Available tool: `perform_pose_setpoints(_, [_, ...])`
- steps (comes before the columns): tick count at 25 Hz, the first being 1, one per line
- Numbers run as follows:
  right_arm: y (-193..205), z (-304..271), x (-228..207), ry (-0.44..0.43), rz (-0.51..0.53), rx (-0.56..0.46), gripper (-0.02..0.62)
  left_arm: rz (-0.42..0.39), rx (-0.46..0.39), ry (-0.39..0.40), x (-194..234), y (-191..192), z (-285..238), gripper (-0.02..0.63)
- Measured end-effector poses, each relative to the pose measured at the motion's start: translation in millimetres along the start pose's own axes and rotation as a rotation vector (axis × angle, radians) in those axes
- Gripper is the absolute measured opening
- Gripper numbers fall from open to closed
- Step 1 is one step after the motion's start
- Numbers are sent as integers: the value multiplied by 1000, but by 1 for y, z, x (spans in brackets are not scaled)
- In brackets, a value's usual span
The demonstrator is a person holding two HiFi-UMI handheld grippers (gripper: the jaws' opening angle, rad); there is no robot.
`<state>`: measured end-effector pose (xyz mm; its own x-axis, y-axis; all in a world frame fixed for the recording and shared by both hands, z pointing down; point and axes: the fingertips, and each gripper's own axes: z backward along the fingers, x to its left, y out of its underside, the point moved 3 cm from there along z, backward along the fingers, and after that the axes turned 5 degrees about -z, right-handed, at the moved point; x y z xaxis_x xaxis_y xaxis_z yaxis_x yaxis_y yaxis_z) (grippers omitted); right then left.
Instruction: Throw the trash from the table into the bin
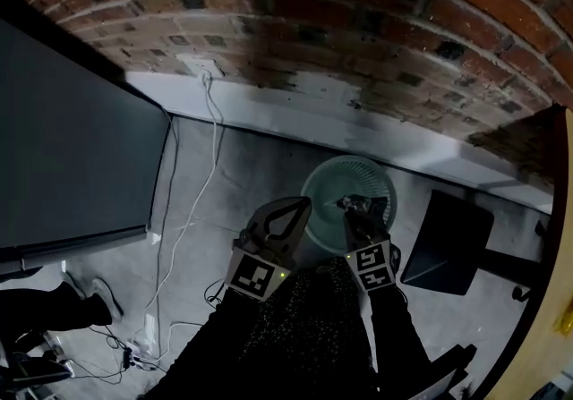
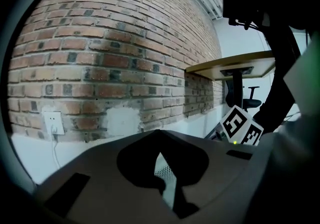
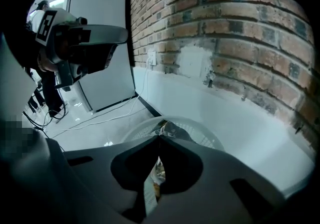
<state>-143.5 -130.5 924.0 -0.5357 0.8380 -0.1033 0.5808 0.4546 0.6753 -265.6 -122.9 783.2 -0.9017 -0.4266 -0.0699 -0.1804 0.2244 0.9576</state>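
Right gripper (image 1: pixel 352 210) pinches trash (image 3: pixel 158 172) over mesh bin (image 1: pixel 310 182)

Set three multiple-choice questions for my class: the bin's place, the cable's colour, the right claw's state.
1. Where does the bin stand? A. On the floor by the brick wall. B. On a table. C. On a chair.
2. What colour is the cable from the wall socket? A. Red. B. White. C. Yellow.
3. How is the right claw? A. Wide open. B. Shut, empty. C. Shut on a scrap of trash.
Answers: 1 A, it sits on the floor below the bricks; 2 B, it shows white against the floor; 3 C, its tips pinch the scrap.
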Motion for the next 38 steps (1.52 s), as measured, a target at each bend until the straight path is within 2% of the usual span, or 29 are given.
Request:
perform_pose_setpoints(8, [12, -22, -2, 1, 0, 12, 15, 21, 7, -20, 7, 20, 0, 6])
perform_pose_setpoints(11, [7, -21, -1, -18, -21, 1, 26, 21, 2, -20, 9, 15, 0, 6])
perform_pose_setpoints(15, [-3, -15, -4, -10, -45, -14, 90, 23, -7, -22, 12, 7, 2, 6])
perform_pose_setpoints(19, [-18, 5, -7, 6, -67, -49, 95, 32, -9, -27, 13, -10, 8, 6])
perform_pose_setpoints(24, [-63, 53, -15, 55, -104, -124, 94, 29, -19, -34, 15, -52, 21, 6])
perform_pose_setpoints(29, [-117, 118, -14, 91, -147, -192, 94, 48, -31, -46, 15, -114, 44, 6])
perform_pose_setpoints(35, [-174, 196, -5, 127, -125, -233, 87, 39, -41, -30, 5, -189, 72, 6])
perform_pose_setpoints(38, [-195, 233, -3, 158, -118, -256, 29, 21, -55, -16, 2, -227, 84, 6])
